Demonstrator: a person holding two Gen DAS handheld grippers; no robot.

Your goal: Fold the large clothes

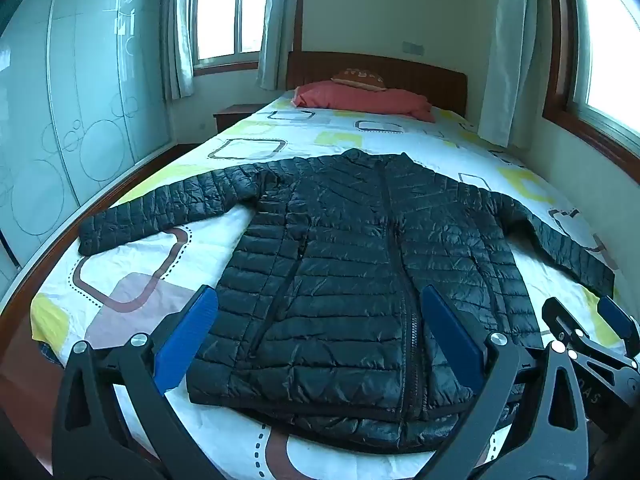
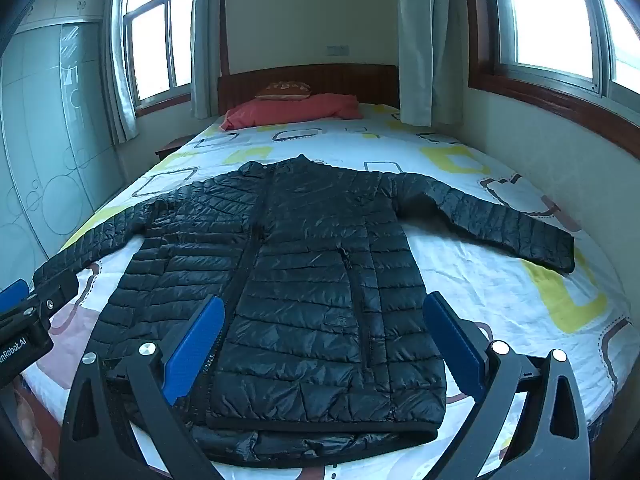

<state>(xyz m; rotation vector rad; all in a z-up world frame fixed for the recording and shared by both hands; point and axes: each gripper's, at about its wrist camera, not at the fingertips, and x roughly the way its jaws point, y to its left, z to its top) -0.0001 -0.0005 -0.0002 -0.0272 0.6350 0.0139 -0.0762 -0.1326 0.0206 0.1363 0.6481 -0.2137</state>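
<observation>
A black quilted puffer jacket lies flat and zipped on the bed, front up, collar toward the headboard, both sleeves spread out to the sides. It also shows in the right wrist view. My left gripper is open, held above the jacket's hem on its left half, holding nothing. My right gripper is open above the hem on the right half, holding nothing. The right gripper's body also shows at the left wrist view's right edge.
The bed has a white sheet with coloured squares. A pink pillow and a small cushion lie by the wooden headboard. A glass wardrobe stands left, a wall with windows right, a nightstand beside the bed.
</observation>
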